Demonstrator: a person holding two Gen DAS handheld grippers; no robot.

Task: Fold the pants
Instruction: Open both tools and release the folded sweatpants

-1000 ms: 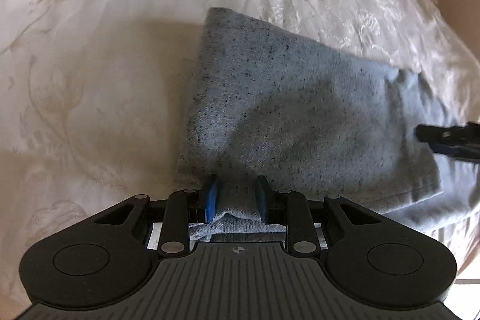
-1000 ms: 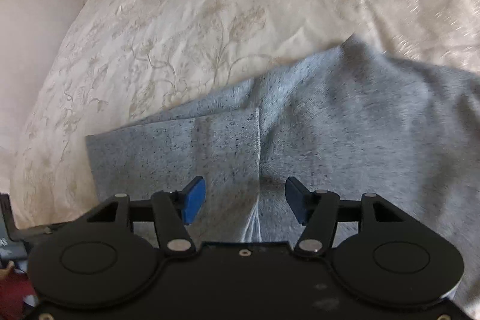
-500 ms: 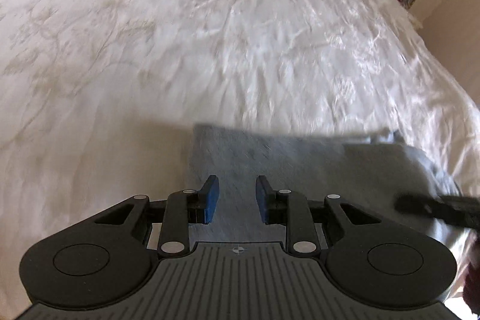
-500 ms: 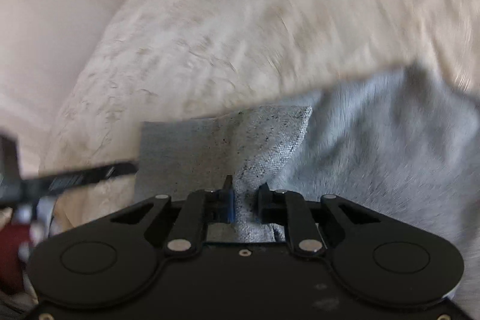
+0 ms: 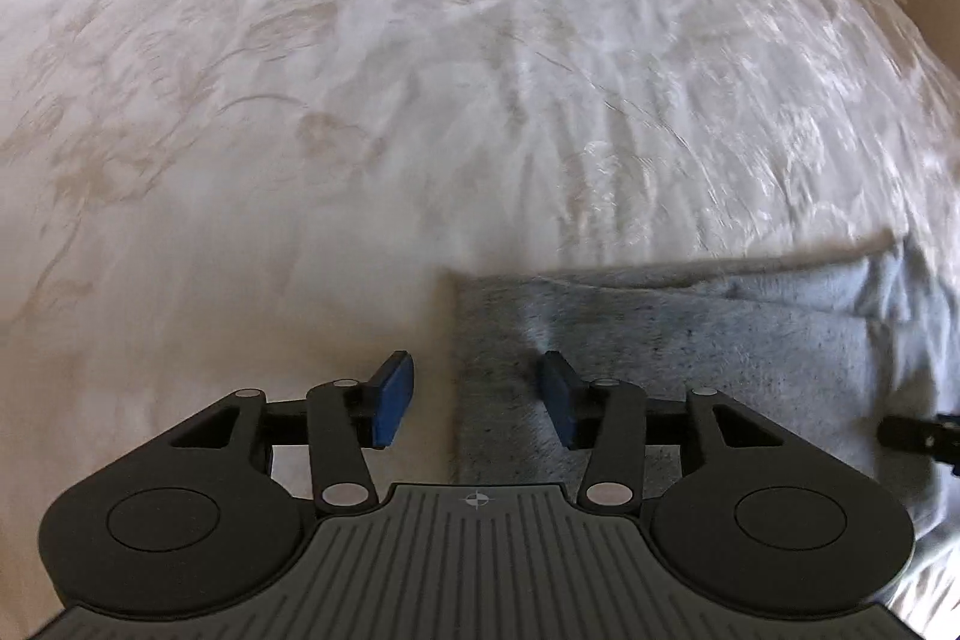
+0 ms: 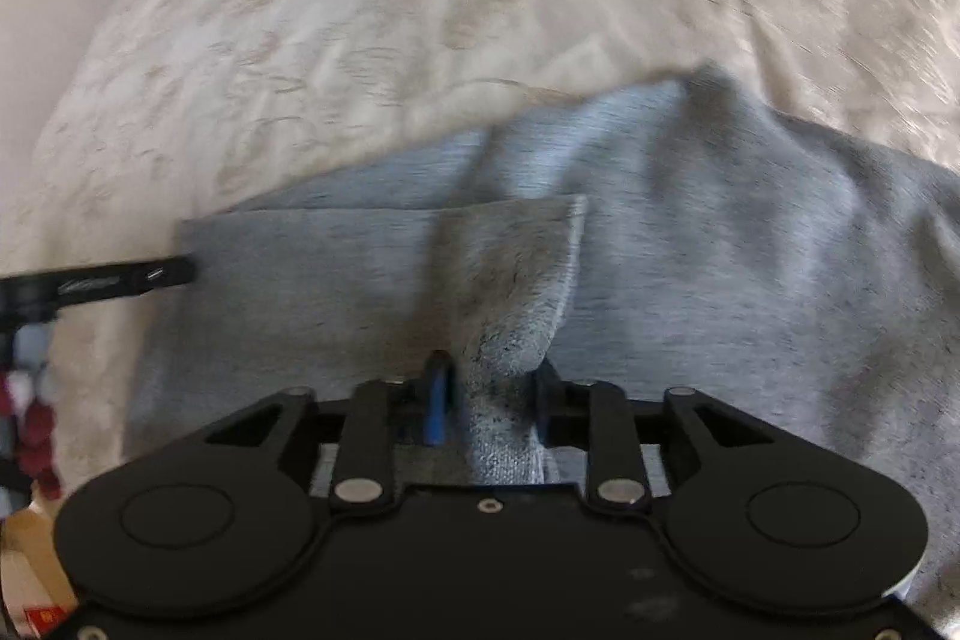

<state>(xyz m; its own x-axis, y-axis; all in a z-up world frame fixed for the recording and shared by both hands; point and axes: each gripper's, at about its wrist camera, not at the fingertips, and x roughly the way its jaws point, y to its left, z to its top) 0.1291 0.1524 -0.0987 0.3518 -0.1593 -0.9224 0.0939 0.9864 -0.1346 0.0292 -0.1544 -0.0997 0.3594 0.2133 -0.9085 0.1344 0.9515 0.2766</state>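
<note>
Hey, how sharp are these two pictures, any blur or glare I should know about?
Left wrist view: bedspread streaked with motion blur, sheen at upper right, fisheye bending; left gripper sharp. Right wrist view: blurred throughout, pants soft, right gripper clearer.

The left gripper point(image 5: 474, 397) is seen with its blue pads spread apart, nothing held between them. The edge of the grey pants point(image 5: 690, 358) is straddled, laid on the cream patterned bedspread point(image 5: 360, 100).
</note>
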